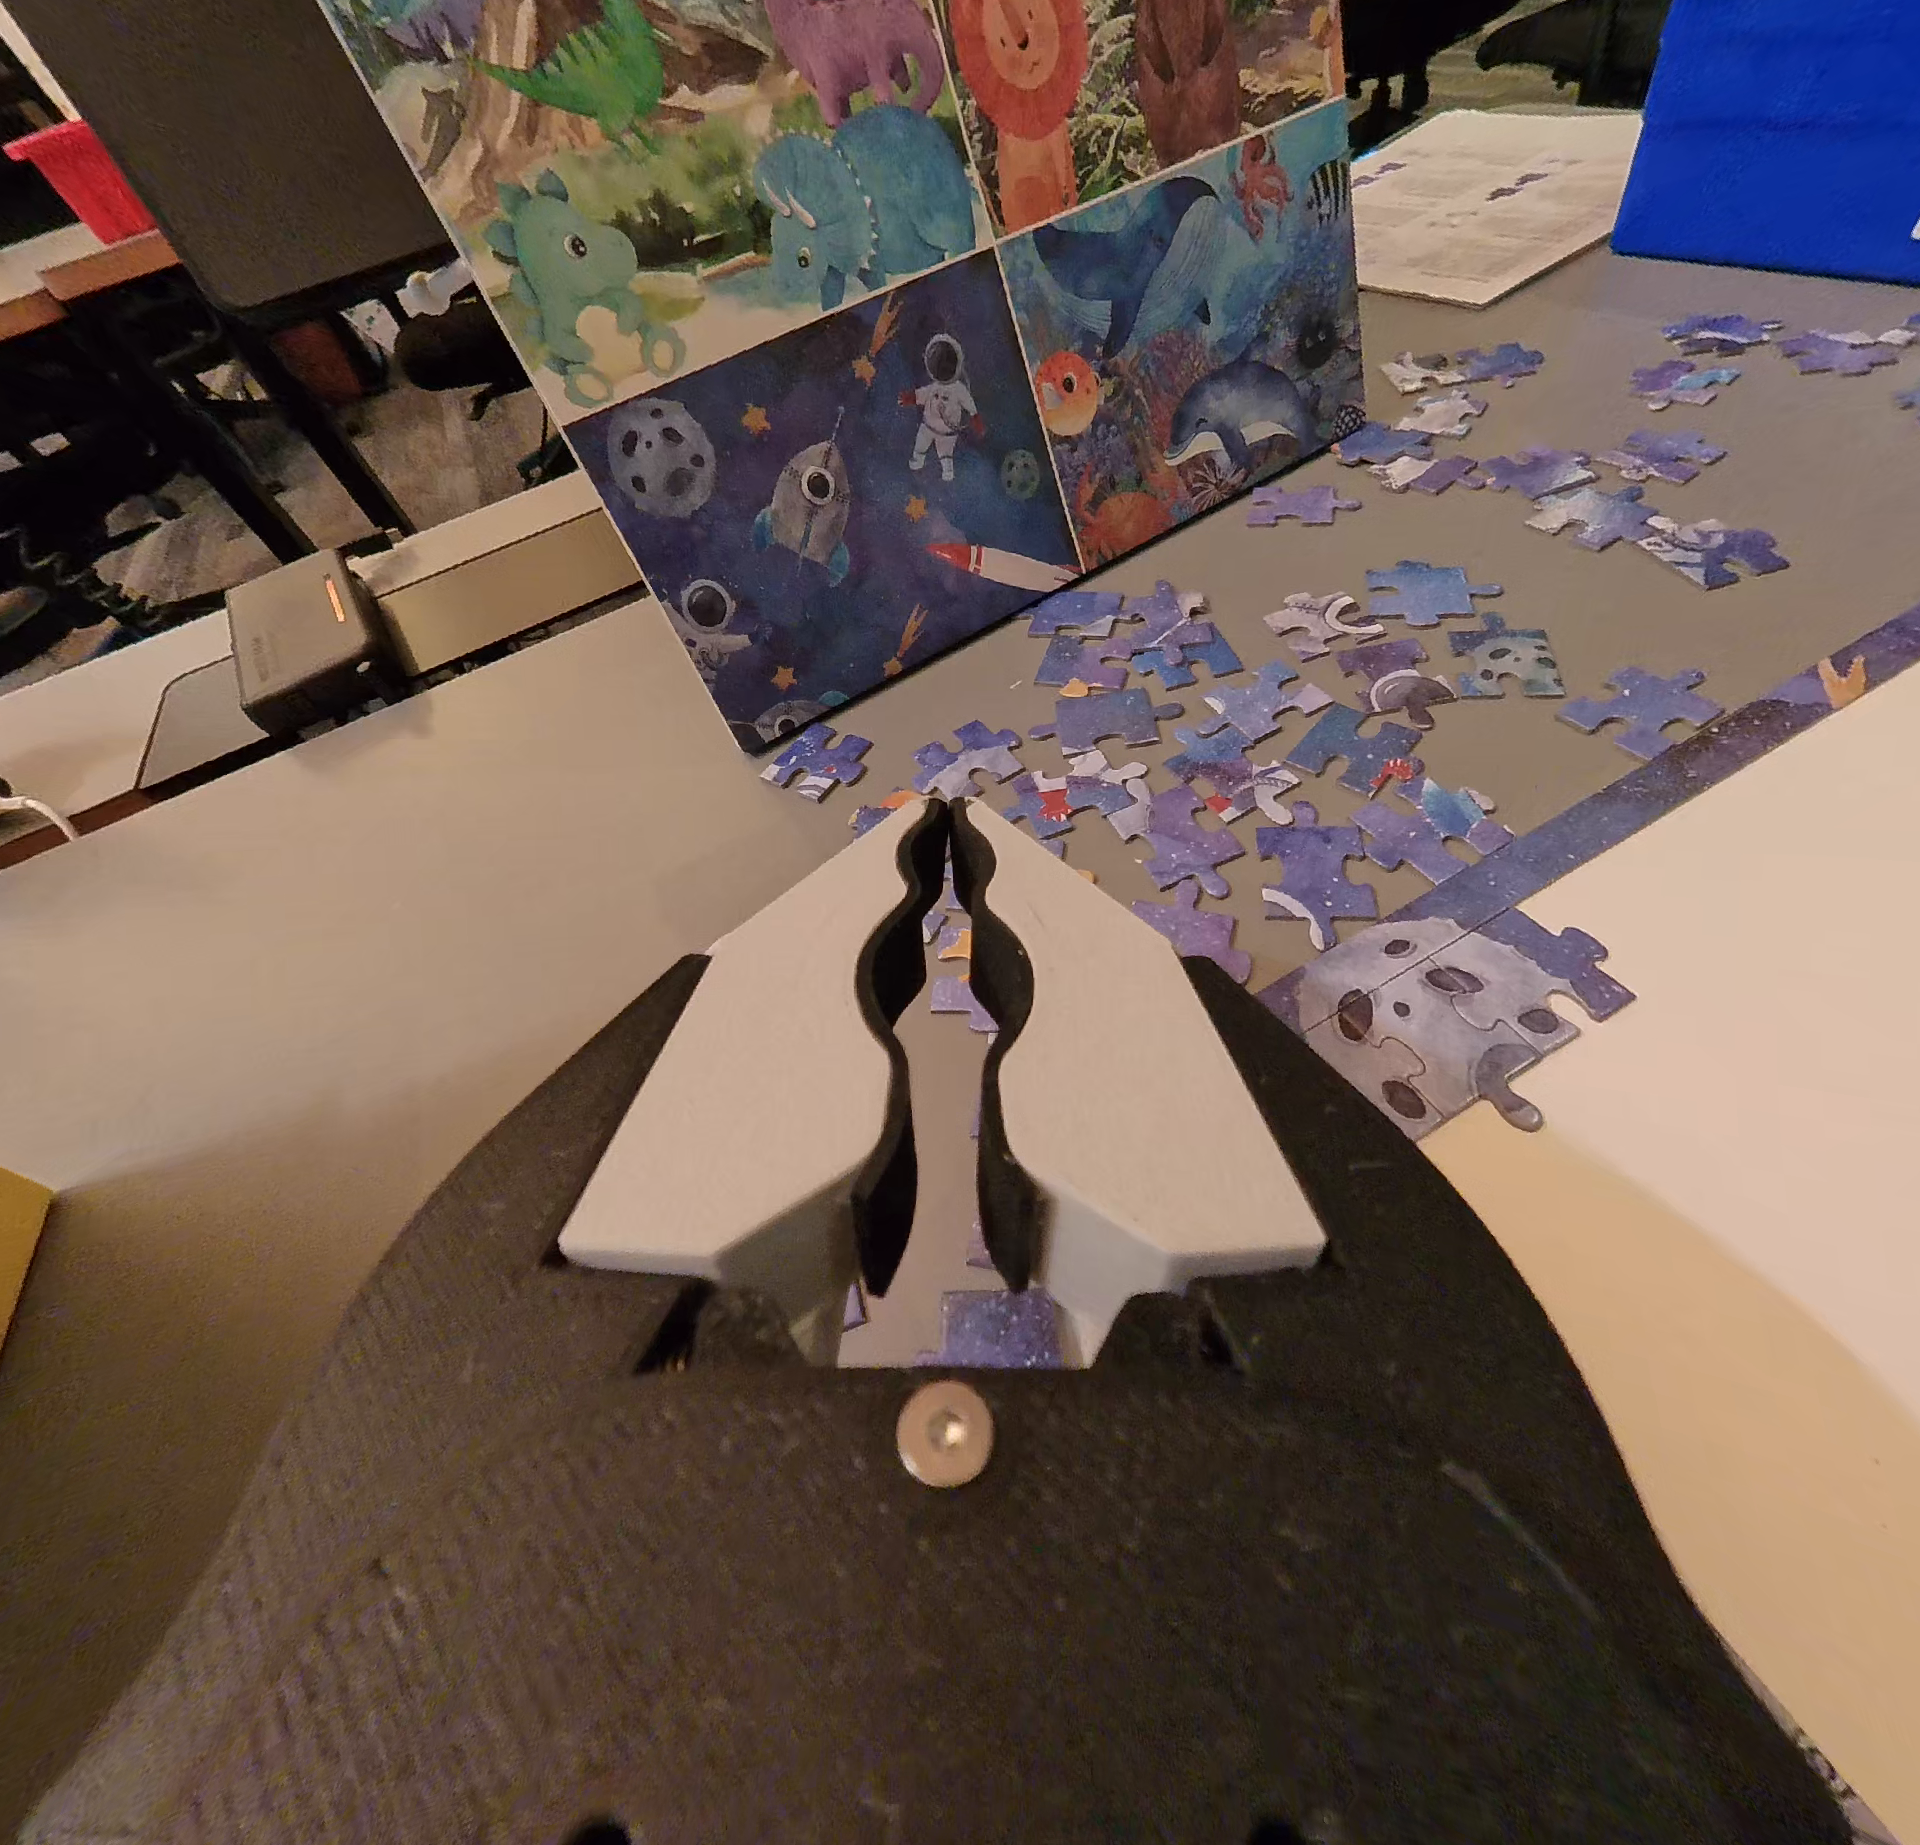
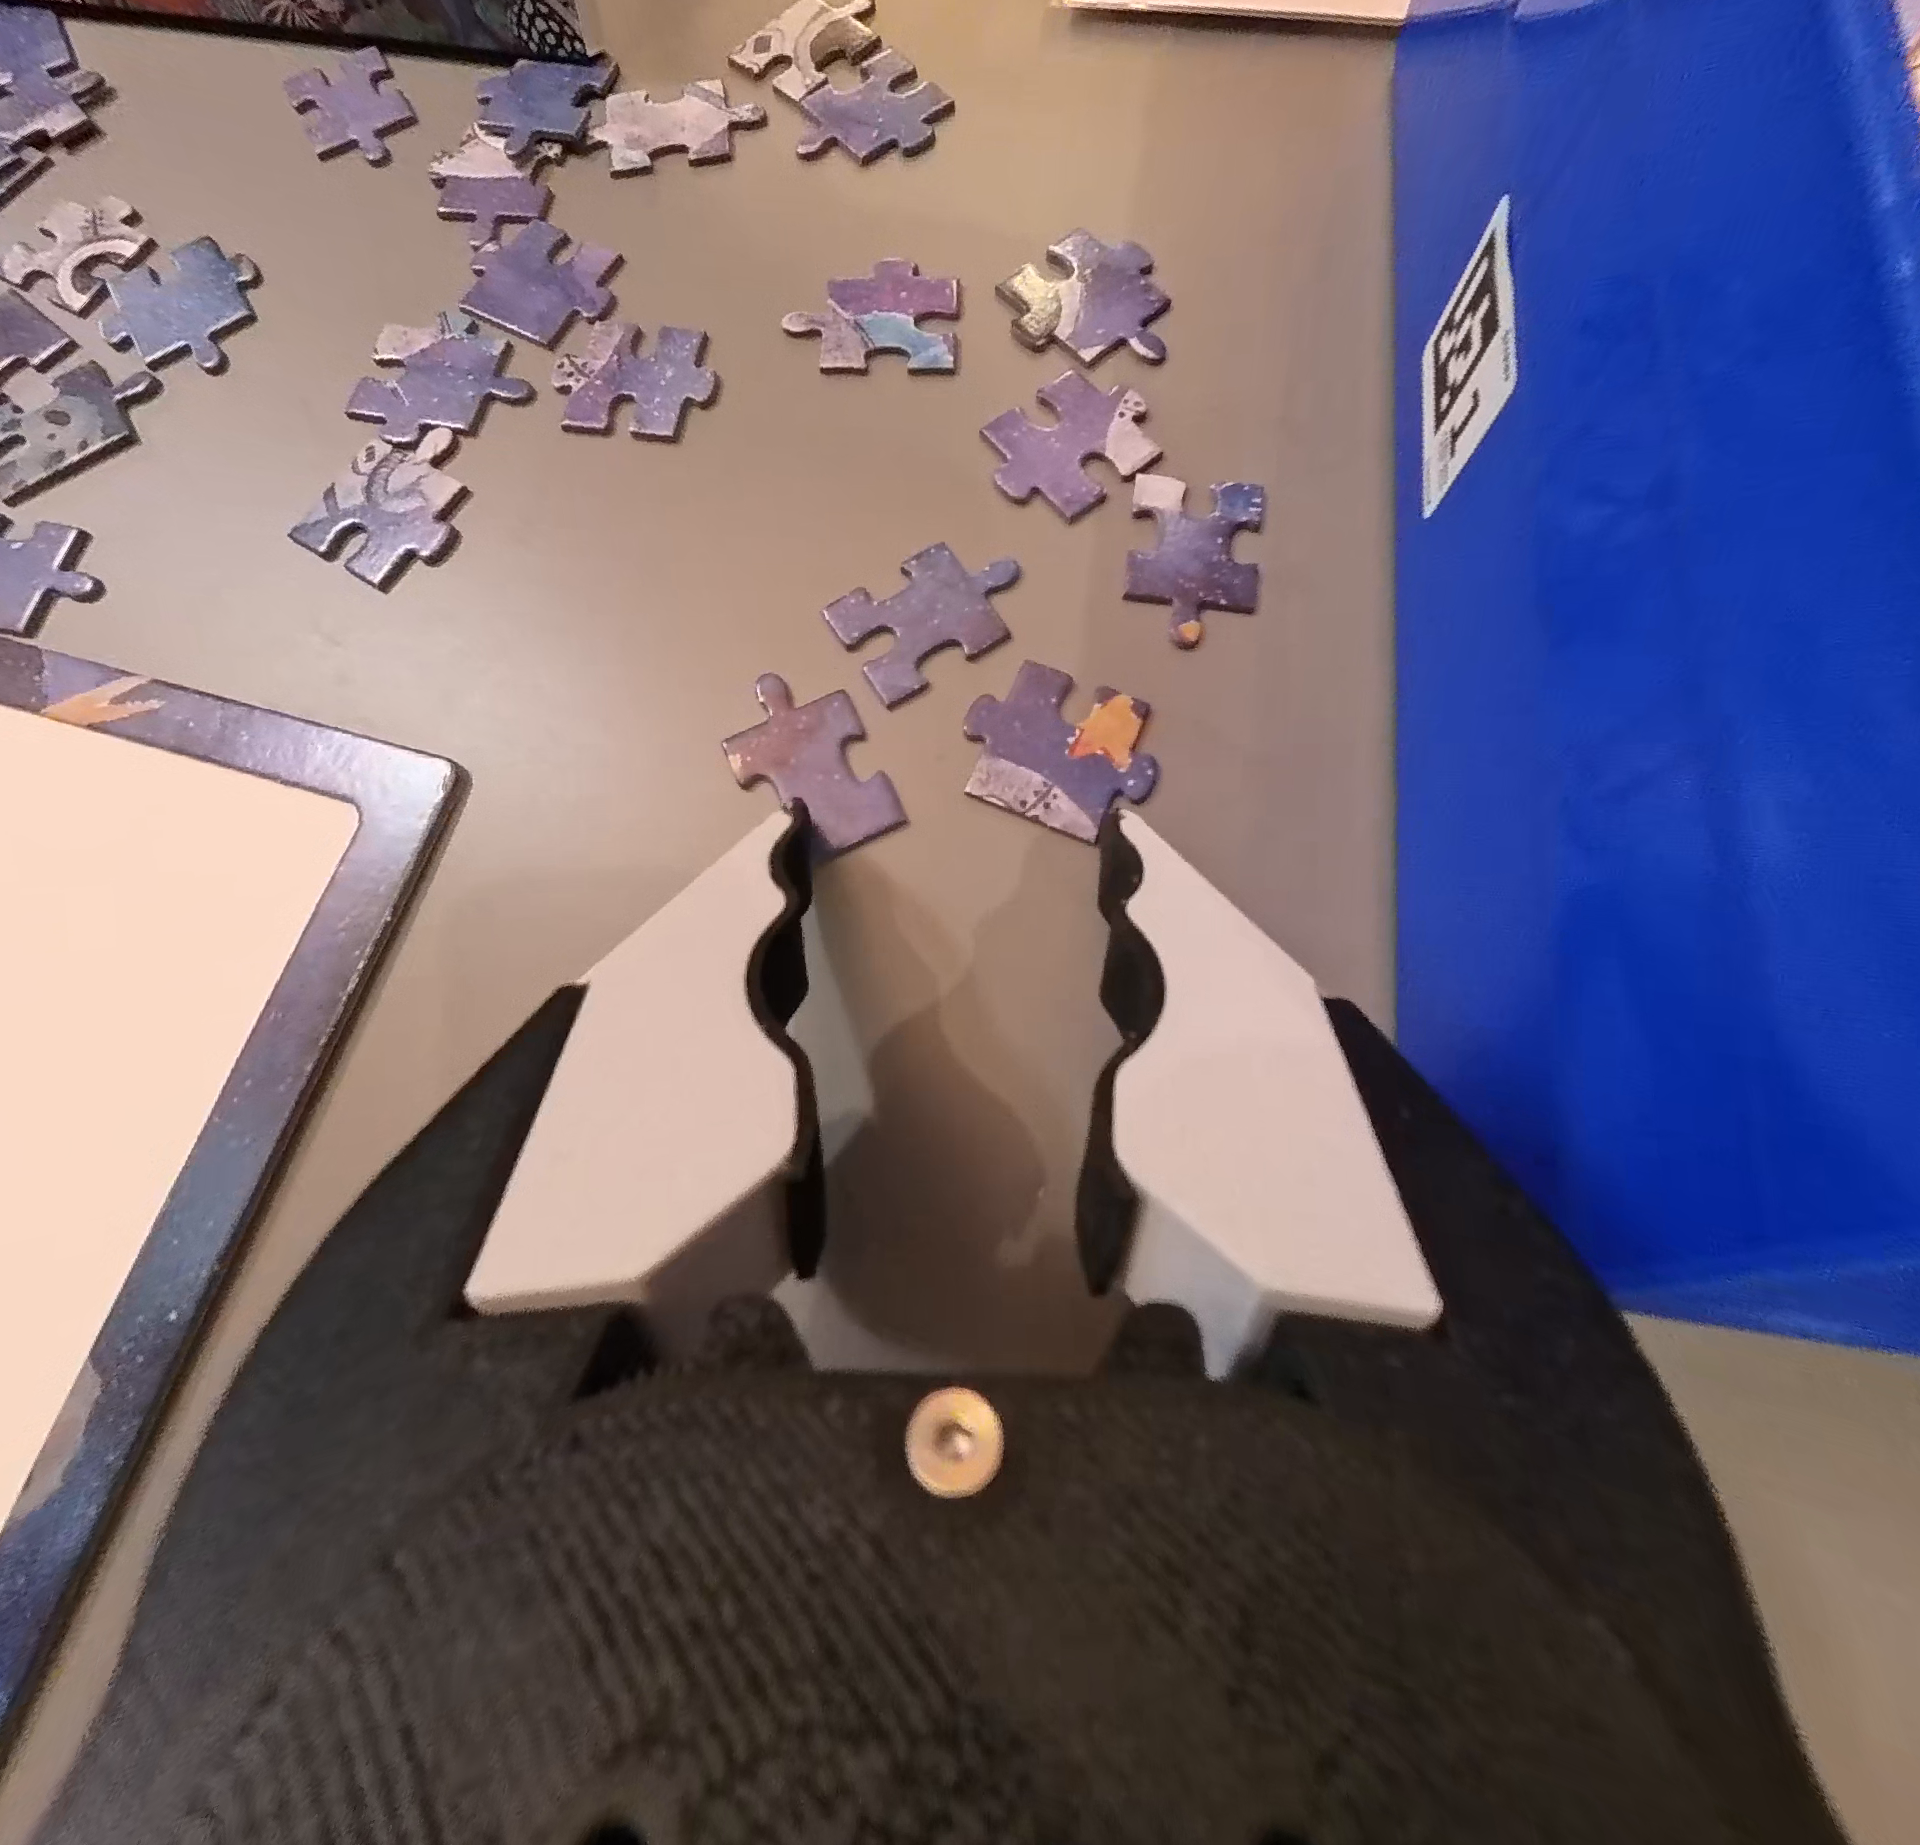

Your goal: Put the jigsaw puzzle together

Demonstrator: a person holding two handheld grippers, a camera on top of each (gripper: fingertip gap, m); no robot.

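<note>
The left gripper (image 1: 948, 806) hangs over the grey table (image 1: 436, 860) with its two grey, black-lined fingers (image 1: 821, 974) drawn together at the tips and nothing pinched between them; just ahead of and below those tips lies a scatter of loose purple-blue cardboard jigsaw pieces (image 1: 1226, 746), spread face-up, probably so their prints can be read. Beyond them a tall picture board of dinosaurs, a lion, sea creatures and a space scene (image 1: 831, 361) stands propped upright, seemingly as a reference. To this gripper's right sits a white puzzle tray with a dark starry border (image 1: 1714, 964), a grey cratered-moon patch of joined pieces (image 1: 1423, 1026) filling its near corner. The right gripper (image 2: 951, 819) has its fingers held wide apart over bare tabletop, gripping nothing; a plain purple jigsaw piece (image 2: 816, 761) lies at its left fingertip and a purple piece with an orange patch (image 2: 1055, 746) at its right fingertip. Whether either tip touches its piece cannot be told. To this gripper's right stands a blue fabric bin with a white label (image 2: 1662, 652). The left gripper's own body hides some pieces beneath it, the tray is cut off by both frames, and neither gripper shows in the other's view.
</note>
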